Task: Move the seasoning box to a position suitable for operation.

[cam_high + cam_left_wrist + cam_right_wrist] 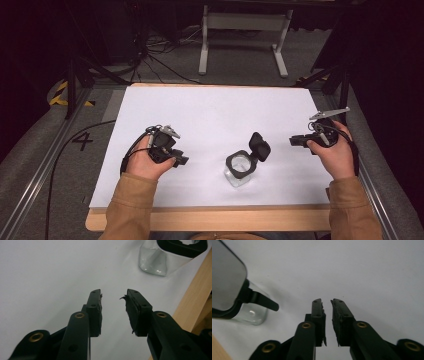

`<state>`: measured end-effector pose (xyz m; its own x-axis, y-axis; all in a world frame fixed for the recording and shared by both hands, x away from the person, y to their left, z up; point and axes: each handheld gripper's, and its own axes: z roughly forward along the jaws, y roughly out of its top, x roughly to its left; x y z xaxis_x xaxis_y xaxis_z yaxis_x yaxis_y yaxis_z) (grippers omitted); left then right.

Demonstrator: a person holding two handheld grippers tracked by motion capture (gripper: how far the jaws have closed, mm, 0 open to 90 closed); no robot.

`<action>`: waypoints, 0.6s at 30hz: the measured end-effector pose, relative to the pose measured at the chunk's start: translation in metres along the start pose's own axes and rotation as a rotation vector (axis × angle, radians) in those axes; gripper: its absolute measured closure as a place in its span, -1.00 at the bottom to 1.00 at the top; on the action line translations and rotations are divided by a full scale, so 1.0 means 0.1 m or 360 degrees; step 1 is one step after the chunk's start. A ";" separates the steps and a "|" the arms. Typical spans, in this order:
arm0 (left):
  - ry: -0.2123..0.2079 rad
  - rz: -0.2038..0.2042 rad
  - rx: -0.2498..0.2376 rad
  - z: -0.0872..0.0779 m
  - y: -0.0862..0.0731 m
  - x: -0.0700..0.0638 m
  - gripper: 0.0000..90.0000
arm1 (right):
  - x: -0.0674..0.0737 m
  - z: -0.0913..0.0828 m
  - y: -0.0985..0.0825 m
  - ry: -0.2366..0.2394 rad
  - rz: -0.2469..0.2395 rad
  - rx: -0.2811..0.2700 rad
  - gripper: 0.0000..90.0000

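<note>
A clear glass jar point(239, 172) with a black collar stands on the white board point(210, 115), near its front edge. Its hinged black lid point(260, 146) is flipped up and open to the right. My left gripper point(181, 160) rests low on the board to the jar's left, pointing toward it. In the left gripper view this gripper point(113, 296) is open and holds nothing, and the jar point(153, 261) sits ahead at the upper right. My right gripper point(294, 141) hovers right of the lid. Its jaws point(326, 302) stand a narrow gap apart with nothing between them. The jar point(253, 313) and lid point(227, 280) are at its left.
The white board lies on a wooden table whose edge point(210, 217) runs along the front. Beyond the board are a grey carpet, cables point(160, 62) and a white stand's legs point(242, 45). Metal rails point(45, 165) flank the table.
</note>
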<state>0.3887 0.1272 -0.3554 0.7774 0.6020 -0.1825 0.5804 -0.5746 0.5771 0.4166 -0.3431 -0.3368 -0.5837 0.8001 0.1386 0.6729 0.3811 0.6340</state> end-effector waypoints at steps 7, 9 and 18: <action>-0.0034 0.0037 -0.0025 -0.02 0.05 -0.08 0.49 | 0.11 -0.04 0.01 0.0144 -0.0151 -0.0129 1.00; -0.0053 0.0047 -0.0021 -0.03 0.06 -0.09 0.50 | 0.12 -0.08 0.01 0.0171 -0.0104 -0.0122 1.00; -0.0110 0.0098 -0.0029 -0.05 0.12 -0.20 0.50 | 0.27 -0.11 0.03 0.0218 -0.0186 -0.0173 1.00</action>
<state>0.3785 0.1113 -0.3408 0.8267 0.5258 -0.2001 0.5268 -0.5987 0.6033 0.3980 -0.3255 -0.3230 -0.7163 0.6799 0.1568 0.5482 0.4093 0.7293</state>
